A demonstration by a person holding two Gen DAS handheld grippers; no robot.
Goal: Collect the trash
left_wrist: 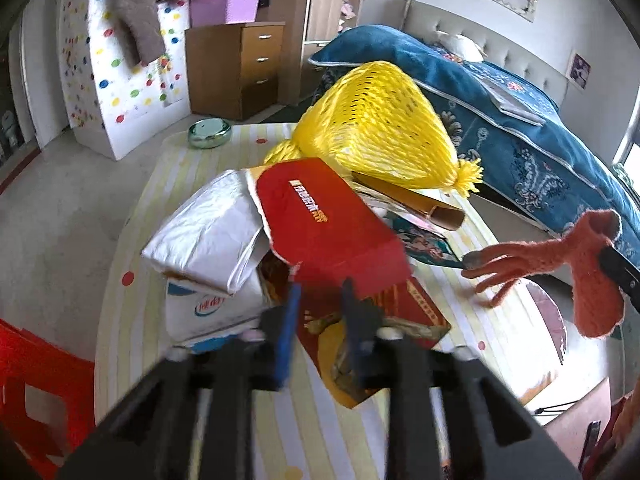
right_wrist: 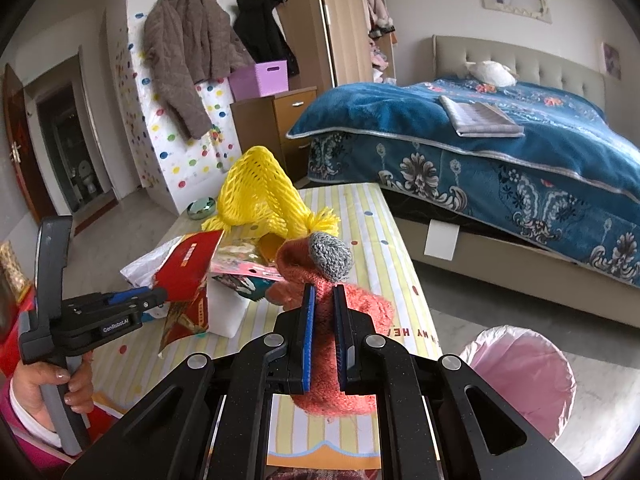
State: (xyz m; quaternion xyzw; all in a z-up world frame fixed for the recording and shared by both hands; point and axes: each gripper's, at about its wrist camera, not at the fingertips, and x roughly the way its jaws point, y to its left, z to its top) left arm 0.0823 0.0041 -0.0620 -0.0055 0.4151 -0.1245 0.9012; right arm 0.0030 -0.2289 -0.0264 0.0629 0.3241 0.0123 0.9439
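Orange knit glove (right_wrist: 320,276) is clamped in the right hand-held gripper (right_wrist: 321,300), jaws pinched on its middle, fingers dangling toward the surface (right_wrist: 360,208), grey fingertip up. Glove is lifted just above the surface's near right part, not yet over the pink-lined bin (right_wrist: 520,376) on the floor off the near right corner.

Left hand-held gripper (left_wrist: 318,300) is closed on the edge of a red carton flap (left_wrist: 332,228) and has that piece raised off the pile.

Status: two items in hand, nothing visibly in the bin, though its inside is mostly out of sight, so can't confirm.

Still on the surface, mid to far end:
- yellow foam net (left_wrist: 376,128)
- white plastic bag (left_wrist: 208,232)
- white box with blue logo (left_wrist: 212,312)
- printed wrappers under the carton
- green glass dish (left_wrist: 209,133) at the far left corner, probably not trash

My read: early stage, most of the pile left. Next is dropping the glove in the bin, then the carton.
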